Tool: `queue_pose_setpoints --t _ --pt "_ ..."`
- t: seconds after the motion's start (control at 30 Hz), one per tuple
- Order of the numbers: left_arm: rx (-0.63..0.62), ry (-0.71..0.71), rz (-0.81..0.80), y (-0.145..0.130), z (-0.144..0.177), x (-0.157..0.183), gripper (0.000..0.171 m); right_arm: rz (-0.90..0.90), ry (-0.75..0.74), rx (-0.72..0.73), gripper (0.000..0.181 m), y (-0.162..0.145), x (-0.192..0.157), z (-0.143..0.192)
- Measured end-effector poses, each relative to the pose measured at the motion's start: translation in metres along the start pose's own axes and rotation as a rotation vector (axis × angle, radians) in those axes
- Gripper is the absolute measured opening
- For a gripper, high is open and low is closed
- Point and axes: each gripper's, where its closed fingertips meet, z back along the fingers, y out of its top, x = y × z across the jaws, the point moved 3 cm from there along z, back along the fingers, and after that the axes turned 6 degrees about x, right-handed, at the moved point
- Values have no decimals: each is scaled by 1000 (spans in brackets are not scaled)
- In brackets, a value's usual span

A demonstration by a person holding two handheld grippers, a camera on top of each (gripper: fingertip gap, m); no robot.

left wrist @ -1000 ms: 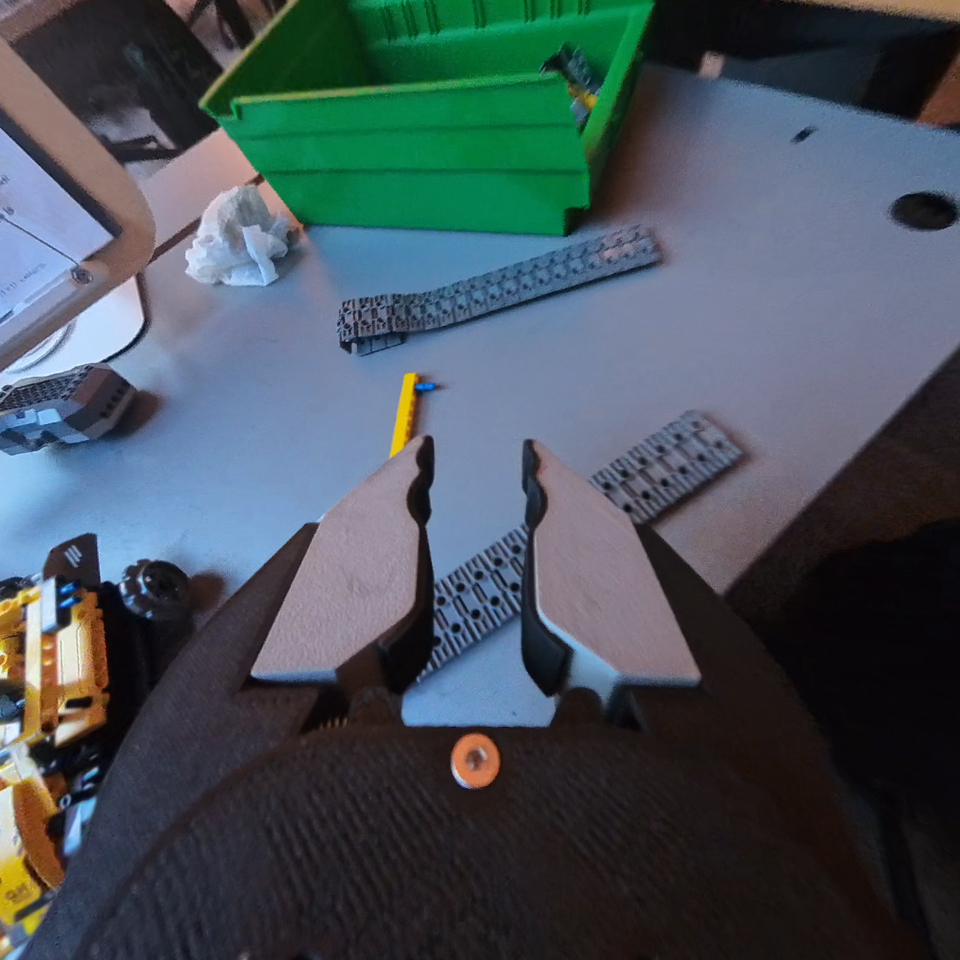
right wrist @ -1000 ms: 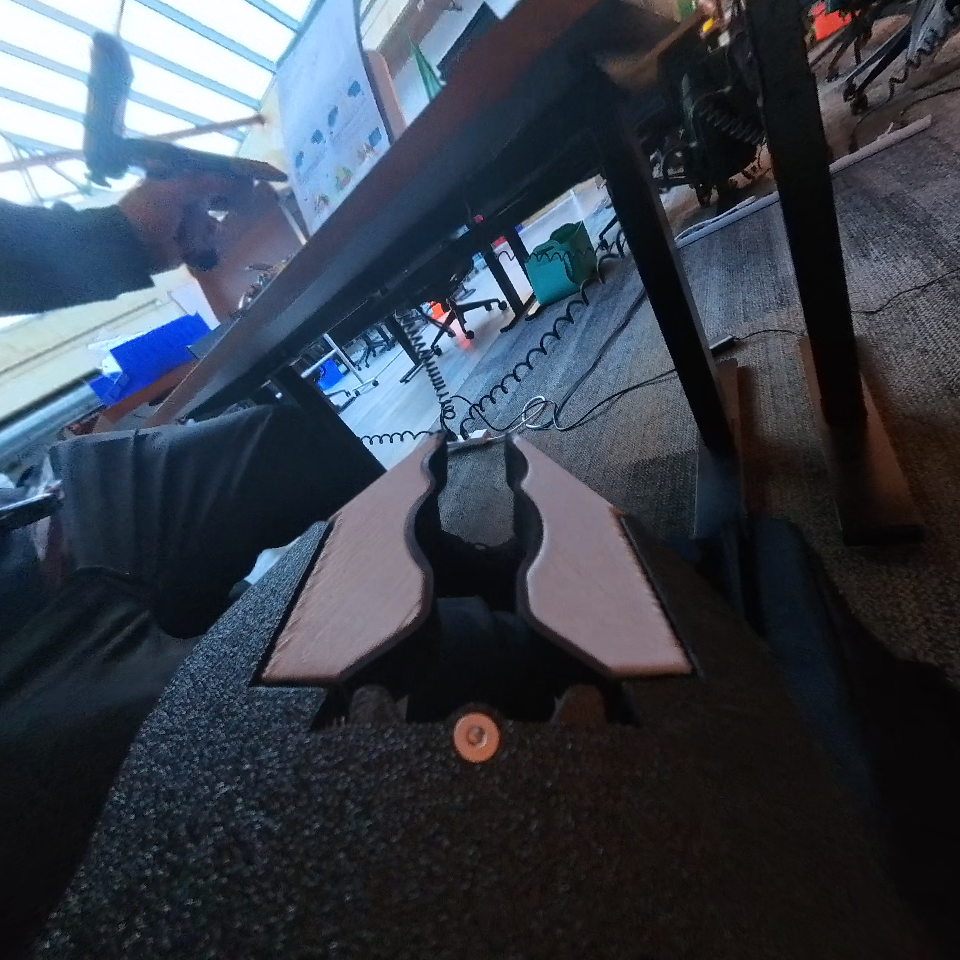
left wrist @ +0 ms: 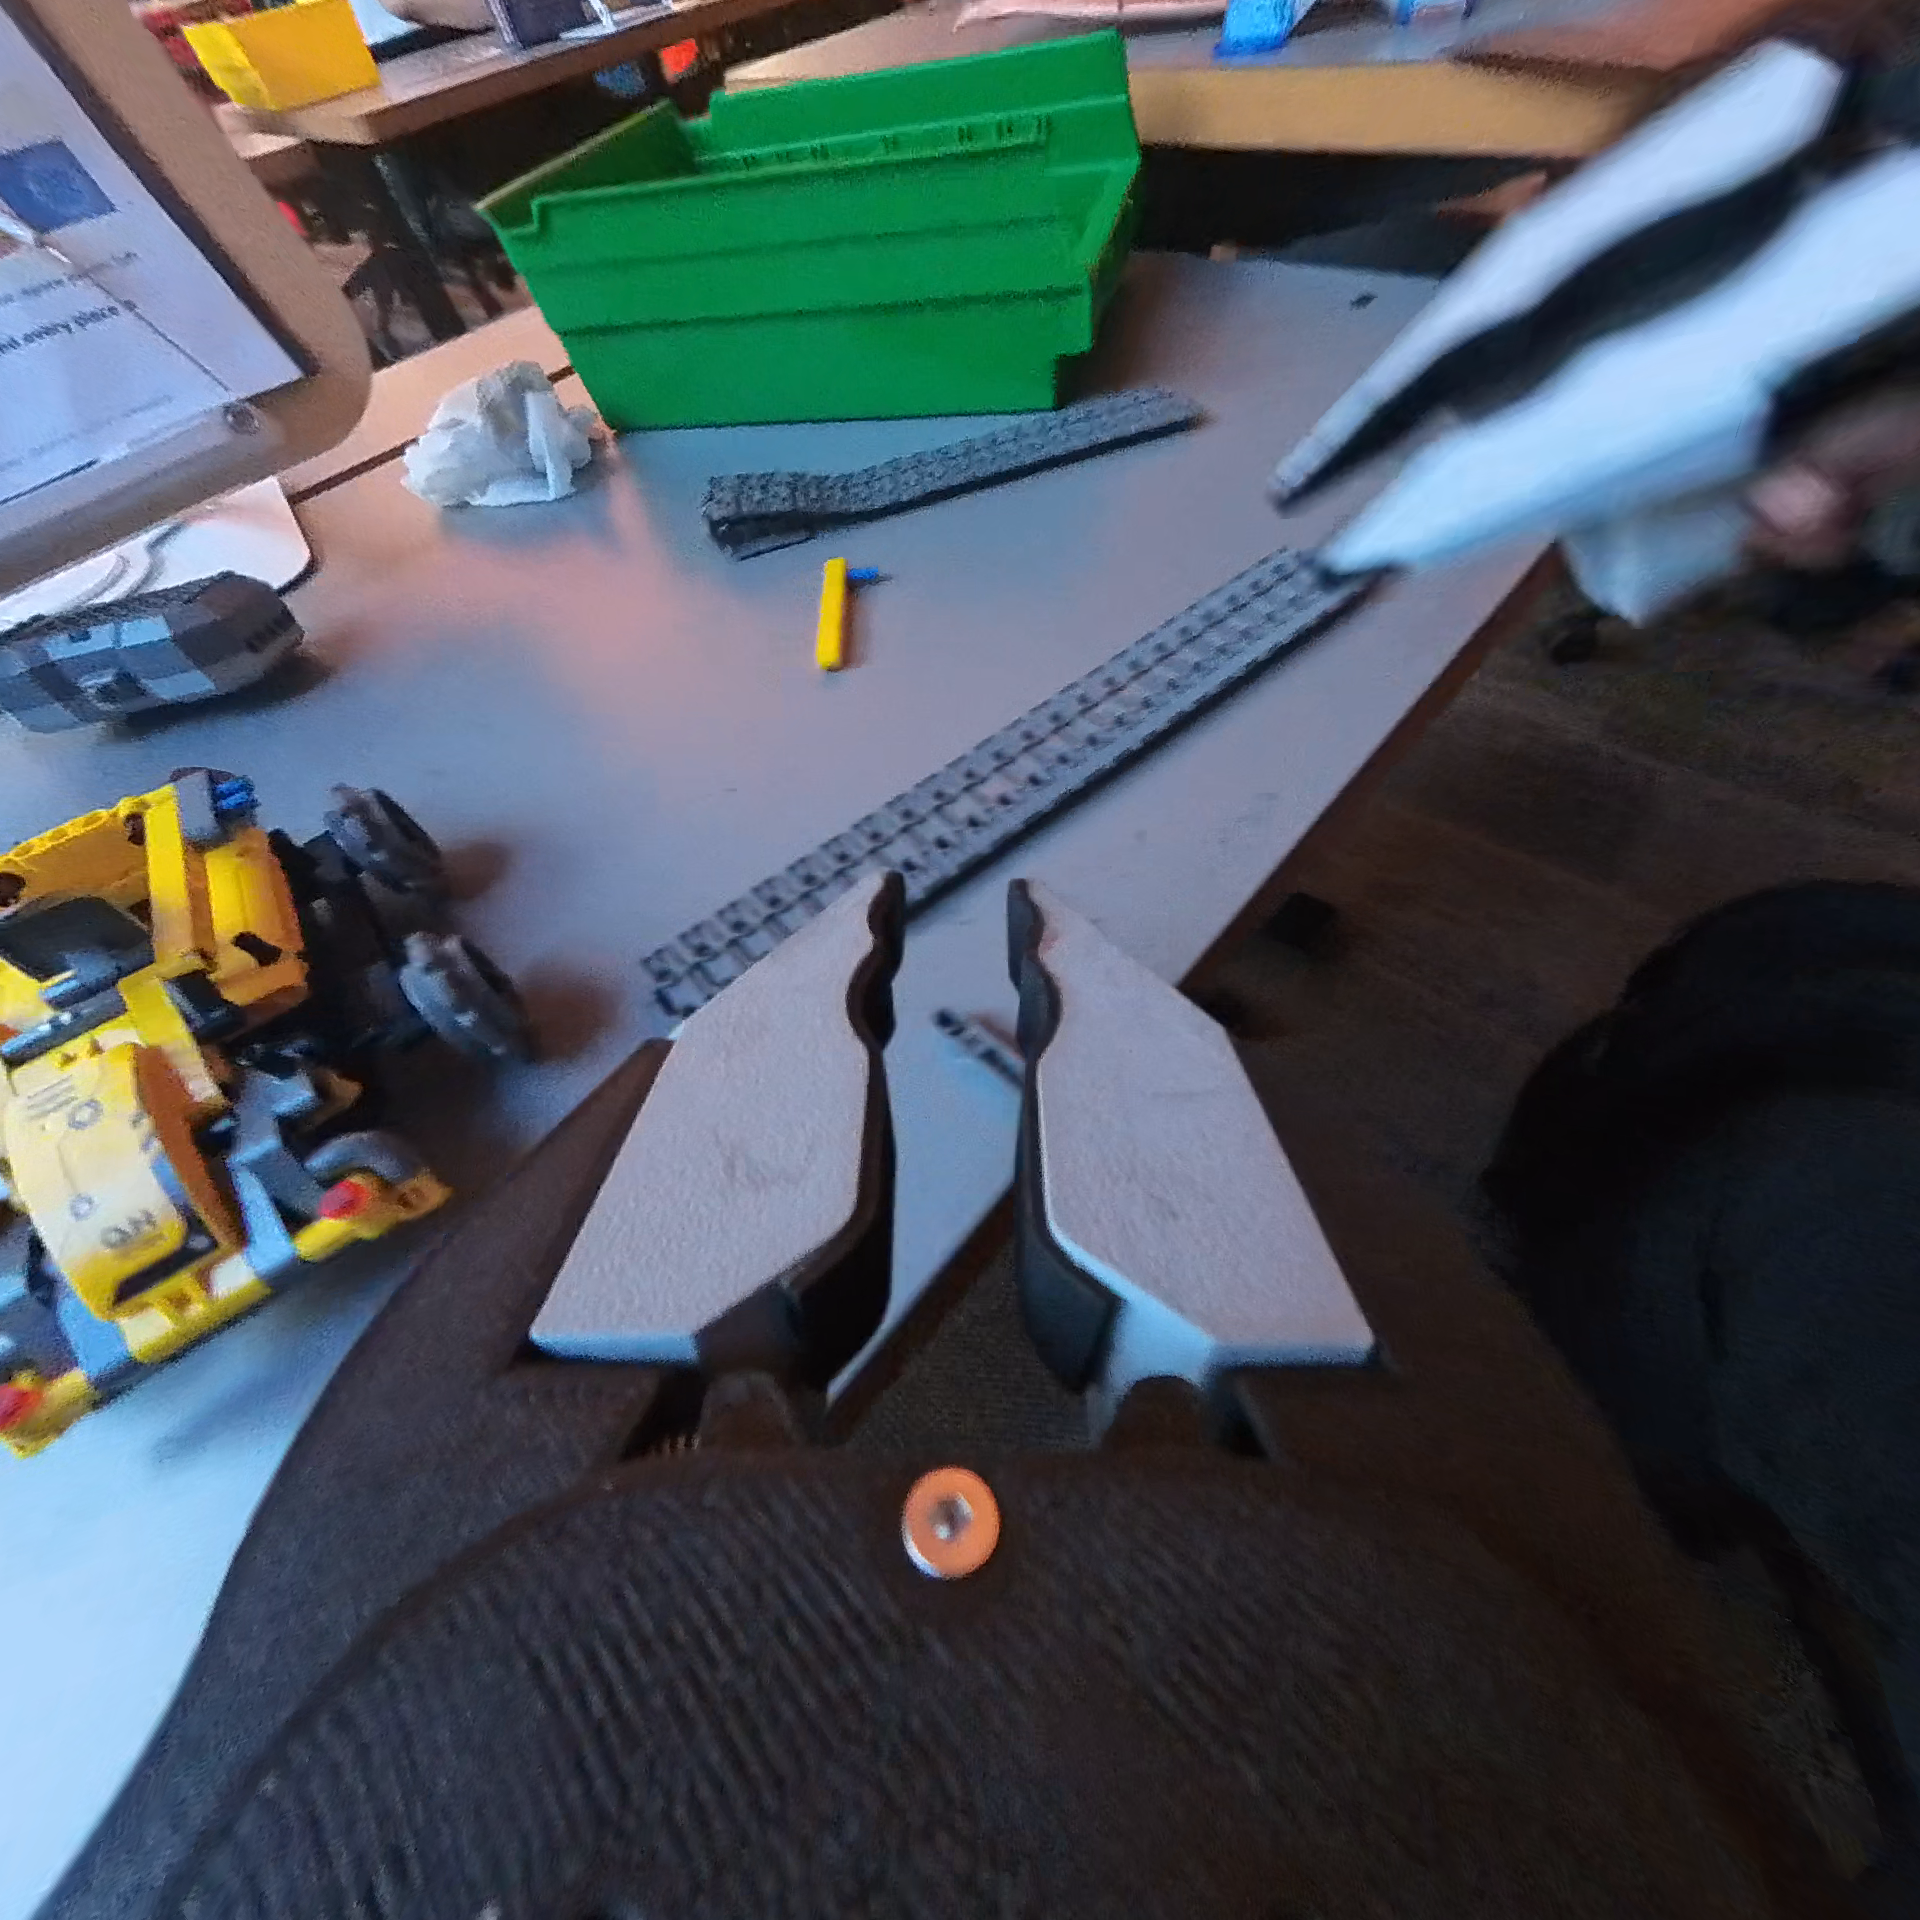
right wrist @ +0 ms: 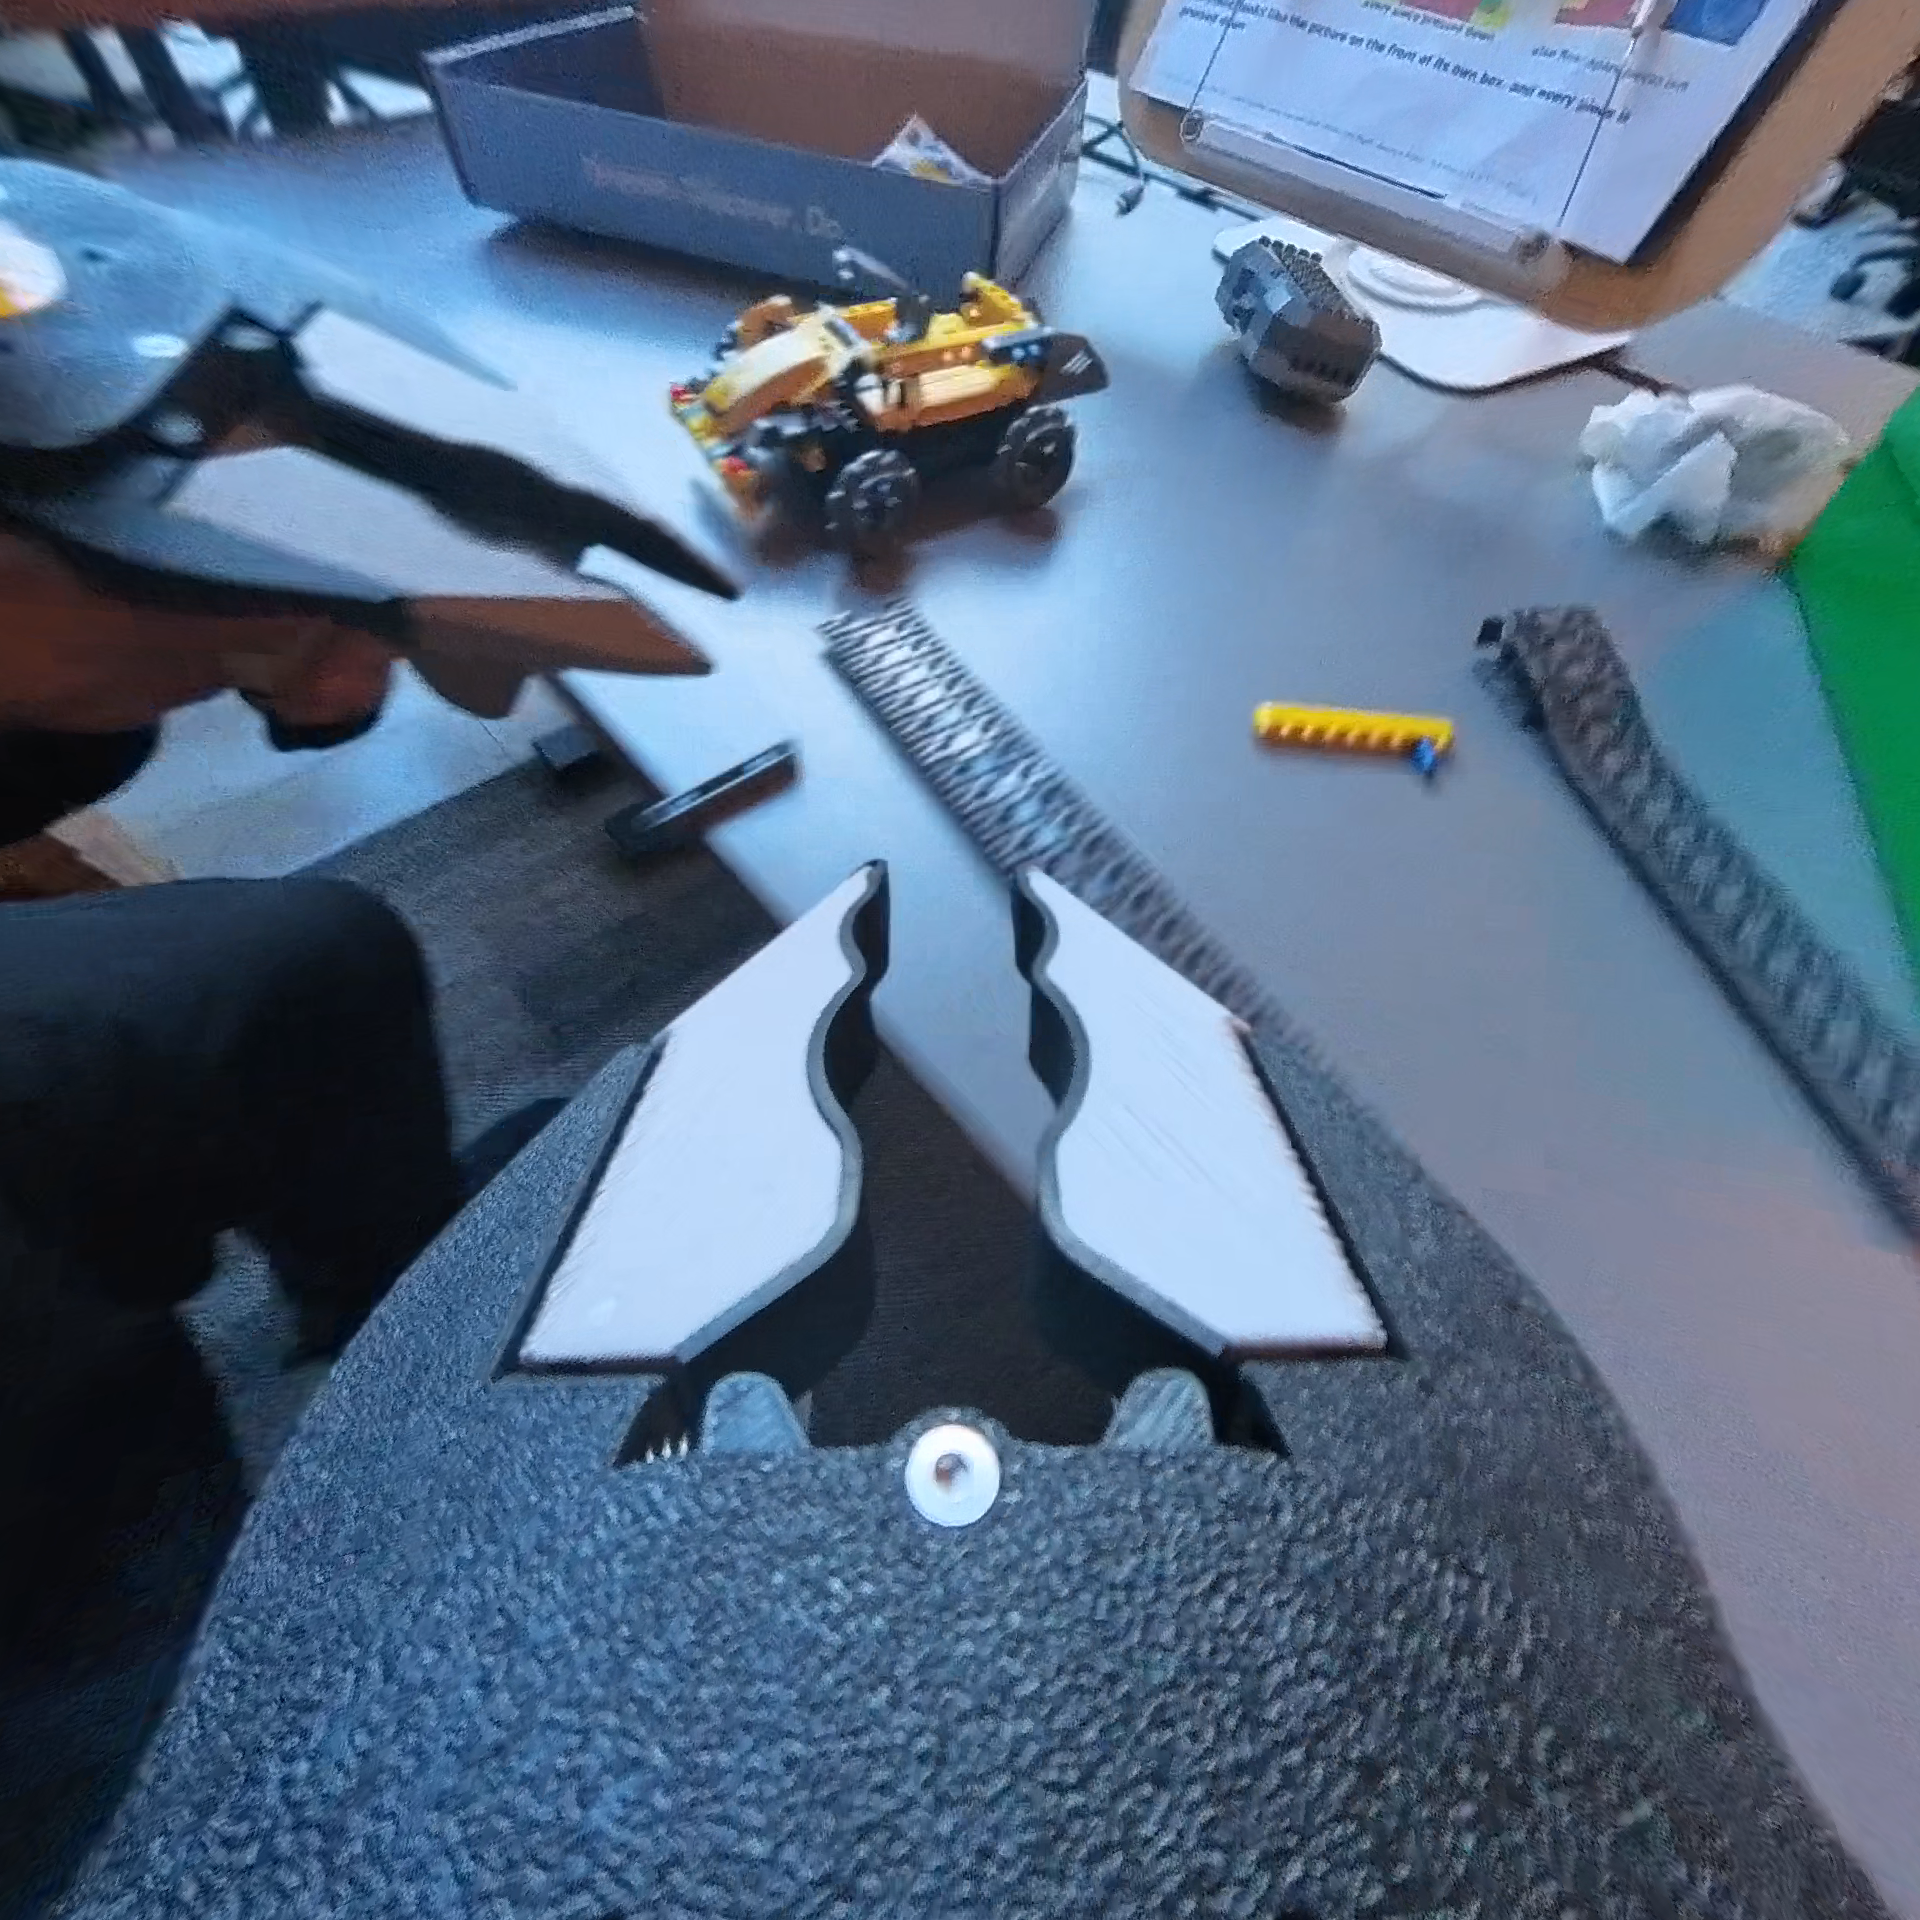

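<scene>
Left wrist view had pulled back since a second earlier: the yellow brick vehicle [left wrist: 197, 1091] now showed more fully at left, and the left gripper [left wrist: 951, 914], fingers apart and empty, hung over the near end of the grey track strip [left wrist: 997, 790] on the table [left wrist: 582, 707]. Farther right, the right gripper [right wrist: 951, 894], formerly below the table, had come up over its edge, also parted and empty, just beside that strip's far end.

Dim, bluish light – motion blur throughout (edges bowed by wide-angle lens).
</scene>
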Motion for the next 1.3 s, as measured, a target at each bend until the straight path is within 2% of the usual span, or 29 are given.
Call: queue_pose_setpoints --t 0.07,0.13,0.23,0.33,0.5,0.63,0.7,0.83,0.97,1.13,1.3 --pt "-24 -39 -10 -5 -7 -21 20 47 21 -16 22 26 39 -45" --pt "-27 -45 -16 -4 -10 -41 24 40 30 35 29 65 66 -86" --pt "-51 -55 28 -6 2 -55 25 -38 40 158 29 107 69 -122" --pt "-90 -92 100 -6 20 -51 26 -142 4 179 28 111 52 -132" --pt "-260 -224 155 16 56 -44 26 -335 -73 51 28 99 5 -91" --pt "-383 -288 125 62 87 -54 23 -480 -49 -99 28 109 -31 -42" --pt "-420 -274 130 90 94 -64 23 -485 -54 -156 28 116 -33 -22" --pt "-438 -175 184 140 82 -88 21 -492 -23 -164 29 139 -12 3" --pt "-431 -45 232 173 52 -98 20 -402 28 -147 29 151 26 20" --pt "-477 45 300 190 26 -83 18 -364 90 -144 29 144 66 49" --pt "-528 42 248 196 3 -59 17 -326 63 -152 28 127 96 76"
